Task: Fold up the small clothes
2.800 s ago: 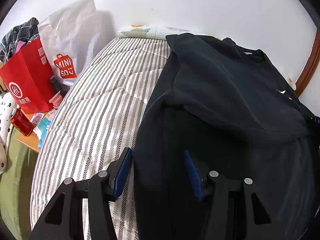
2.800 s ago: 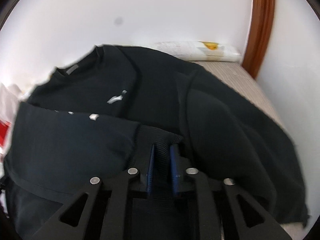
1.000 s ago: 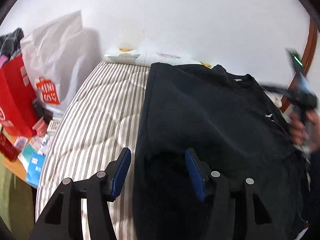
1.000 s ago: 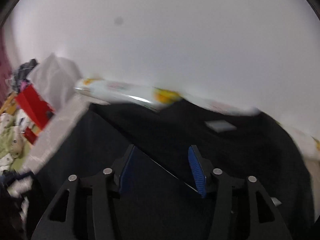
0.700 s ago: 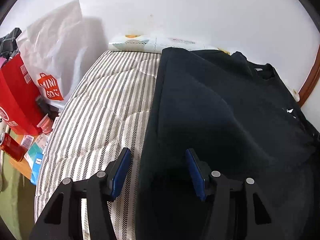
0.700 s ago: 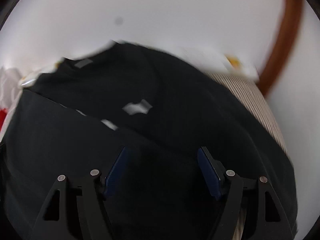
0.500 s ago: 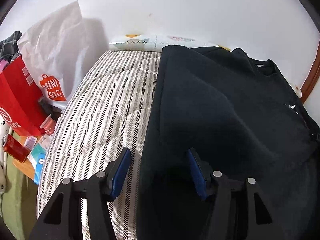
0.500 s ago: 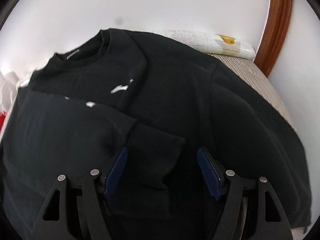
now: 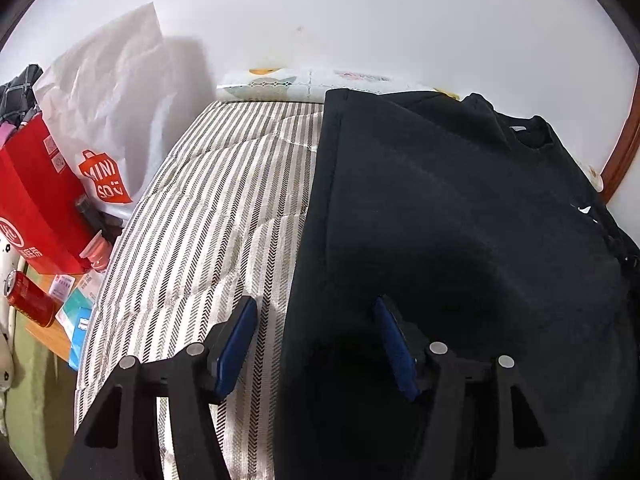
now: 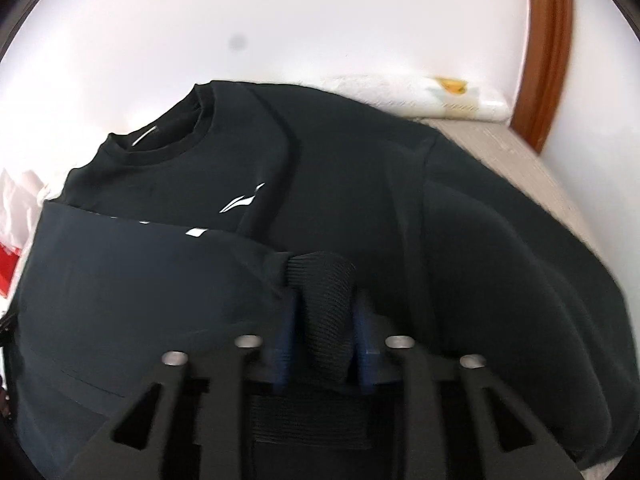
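A black sweatshirt (image 9: 460, 220) lies on a striped mattress (image 9: 224, 208); its left side is folded over the chest. In the right wrist view the sweatshirt (image 10: 360, 184) shows its collar and a white chest logo (image 10: 242, 200). My right gripper (image 10: 326, 320) is shut on the ribbed sleeve cuff (image 10: 326, 292), which stands bunched between the blue pads. My left gripper (image 9: 314, 336) is open, straddling the sweatshirt's left folded edge near the hem, one pad over the mattress, one over the cloth.
A white Miniso bag (image 9: 112, 120) and a red paper bag (image 9: 36, 200) stand left of the mattress, with a red can (image 9: 28, 300) and small boxes on a wooden surface. A patterned pack (image 9: 304, 84) lies at the wall. A brown wooden frame (image 10: 544, 48) rises at right.
My right gripper, open over the cuff half a second ago, has closed on it. My left gripper has stayed open at the folded edge, barely shifting.
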The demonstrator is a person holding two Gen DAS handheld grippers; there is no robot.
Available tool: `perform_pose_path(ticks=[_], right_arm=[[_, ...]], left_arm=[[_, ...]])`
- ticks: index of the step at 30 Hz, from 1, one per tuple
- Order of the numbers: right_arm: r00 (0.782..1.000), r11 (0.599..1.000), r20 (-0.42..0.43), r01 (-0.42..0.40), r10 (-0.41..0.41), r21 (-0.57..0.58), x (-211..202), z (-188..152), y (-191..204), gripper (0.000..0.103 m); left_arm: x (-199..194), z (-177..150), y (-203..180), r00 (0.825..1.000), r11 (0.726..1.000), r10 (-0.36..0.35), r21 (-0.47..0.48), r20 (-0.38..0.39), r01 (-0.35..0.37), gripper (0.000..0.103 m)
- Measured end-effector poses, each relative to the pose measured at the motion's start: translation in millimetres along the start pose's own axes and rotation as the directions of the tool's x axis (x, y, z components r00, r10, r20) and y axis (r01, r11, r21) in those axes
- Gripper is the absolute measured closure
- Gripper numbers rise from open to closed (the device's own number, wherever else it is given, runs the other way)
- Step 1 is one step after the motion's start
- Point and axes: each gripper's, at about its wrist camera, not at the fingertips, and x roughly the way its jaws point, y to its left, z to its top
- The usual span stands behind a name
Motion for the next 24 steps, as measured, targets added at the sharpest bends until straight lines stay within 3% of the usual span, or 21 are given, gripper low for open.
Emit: perform_pose_path(ticks=[3, 6, 11, 13, 17, 19, 24], right_arm=[[1.000, 1.000, 0.030, 0.001, -0.001, 0.013, -14.9, -3.6, -1.8, 0.064], [0.999, 0.998, -0.039, 0.035, -0.036, -0.043, -4.3, -15.0, 3.1, 0.064], [1.000, 1.000, -0.015, 0.019, -0.019, -0.024, -40.4, -29.1, -6.9, 0.061], [0.999, 0.999, 0.029, 0.029, -0.028, -0.019, -66.7, -32.5, -12.8, 0.045], [0.987, 0.994, 0.118, 0.103, -0.104, 0.021, -122.0, -42.8, -42.2, 0.032], [0.976, 0.987, 0.147, 0.154, -0.160, 0.048, -146.7, -52.8, -67.9, 0.020], [0.960, 0.964, 0.095, 0.257, -0.263, 0.074, -158.8, -83.2, -135.4, 0.015]], left_arm=[[-2.3, -2.8, -0.9, 1.000, 1.000, 0.001, -0.003, -0.004, -0.001, 0.043], [-7.1, -6.5, -2.8, 1.000, 1.000, 0.011, -0.004, -0.008, -0.012, 0.043], [-28.0, -18.7, -14.5, 0.999, 1.000, 0.008, 0.010, -0.034, -0.008, 0.043], [-40.8, -23.1, -24.0, 1.000, 1.000, 0.002, 0.015, -0.019, -0.002, 0.043], [-71.1, -28.9, -50.7, 1.000, 0.999, -0.013, 0.049, 0.020, 0.012, 0.042], [-89.5, -32.5, -64.5, 0.999, 0.998, -0.024, 0.056, 0.045, 0.022, 0.038], [-120.8, -45.2, -93.4, 0.995, 0.997, -0.055, 0.061, 0.078, 0.051, 0.035]])
